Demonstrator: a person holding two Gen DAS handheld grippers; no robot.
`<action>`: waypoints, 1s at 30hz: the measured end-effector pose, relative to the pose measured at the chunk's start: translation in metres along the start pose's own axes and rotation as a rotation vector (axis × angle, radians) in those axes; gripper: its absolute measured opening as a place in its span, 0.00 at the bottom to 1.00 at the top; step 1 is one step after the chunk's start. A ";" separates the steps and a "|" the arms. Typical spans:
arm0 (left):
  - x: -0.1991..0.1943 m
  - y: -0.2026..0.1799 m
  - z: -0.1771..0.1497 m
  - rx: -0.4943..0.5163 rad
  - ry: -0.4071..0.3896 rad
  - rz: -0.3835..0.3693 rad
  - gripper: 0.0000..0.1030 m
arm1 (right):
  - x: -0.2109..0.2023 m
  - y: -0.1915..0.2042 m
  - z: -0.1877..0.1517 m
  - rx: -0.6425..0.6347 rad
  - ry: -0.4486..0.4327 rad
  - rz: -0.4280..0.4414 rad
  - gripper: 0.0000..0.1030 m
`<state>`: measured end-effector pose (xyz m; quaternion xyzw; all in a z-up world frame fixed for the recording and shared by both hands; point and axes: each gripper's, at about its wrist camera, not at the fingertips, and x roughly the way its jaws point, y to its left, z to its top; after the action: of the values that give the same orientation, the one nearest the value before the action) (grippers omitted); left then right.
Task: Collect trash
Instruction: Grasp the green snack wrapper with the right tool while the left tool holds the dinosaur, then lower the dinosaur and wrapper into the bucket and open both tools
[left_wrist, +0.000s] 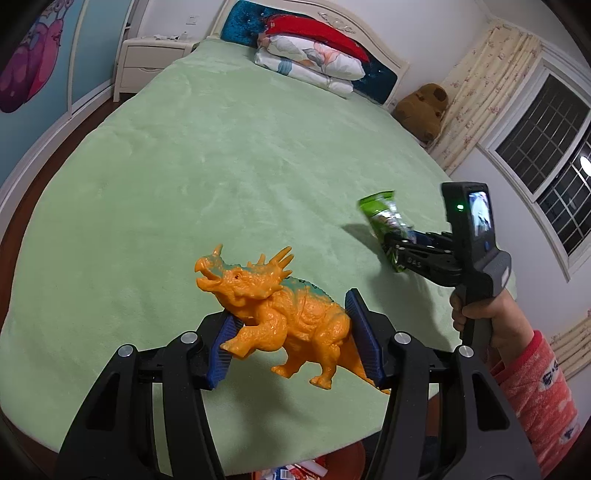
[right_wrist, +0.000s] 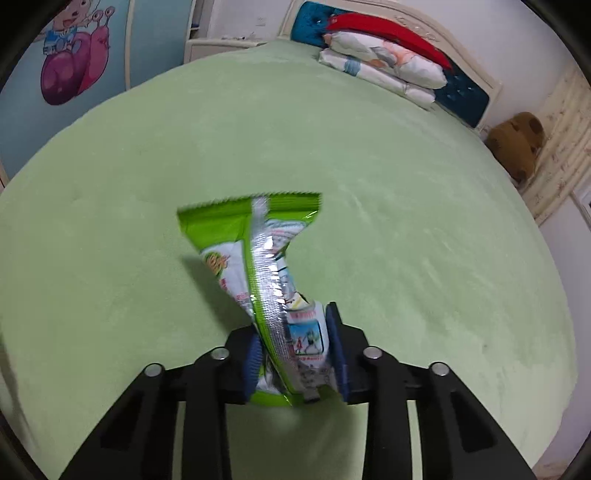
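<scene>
pale green bed cover (right_wrist: 406, 221) filling the frame, pillows (right_wrist: 384, 70) upper right, green snack wrapper (right_wrist: 266, 280) at centre clamped between right gripper (right_wrist: 295, 354) pads, left gripper (left_wrist: 295, 332) clamped on orange dinosaur toy (left_wrist: 288, 317) at lower centre

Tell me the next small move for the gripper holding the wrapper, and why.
Probably carry it off the bed toward wherever trash goes: the right hand-held gripper is already shut on the green snack wrapper, lifted clear of the green blanket. No bin is visible here.
</scene>
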<state>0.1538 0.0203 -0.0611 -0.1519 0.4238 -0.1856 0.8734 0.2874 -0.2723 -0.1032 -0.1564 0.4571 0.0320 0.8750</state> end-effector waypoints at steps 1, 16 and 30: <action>-0.001 -0.001 -0.001 0.001 0.000 -0.005 0.53 | -0.007 -0.006 -0.003 0.029 -0.013 0.012 0.28; -0.069 -0.045 -0.073 0.120 -0.018 -0.094 0.53 | -0.182 -0.008 -0.145 0.193 -0.230 0.368 0.28; -0.001 -0.062 -0.212 0.237 0.296 -0.064 0.53 | -0.156 0.059 -0.301 0.275 -0.005 0.473 0.28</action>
<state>-0.0279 -0.0570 -0.1605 -0.0325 0.5176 -0.2824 0.8070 -0.0530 -0.2934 -0.1518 0.0753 0.4786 0.1737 0.8574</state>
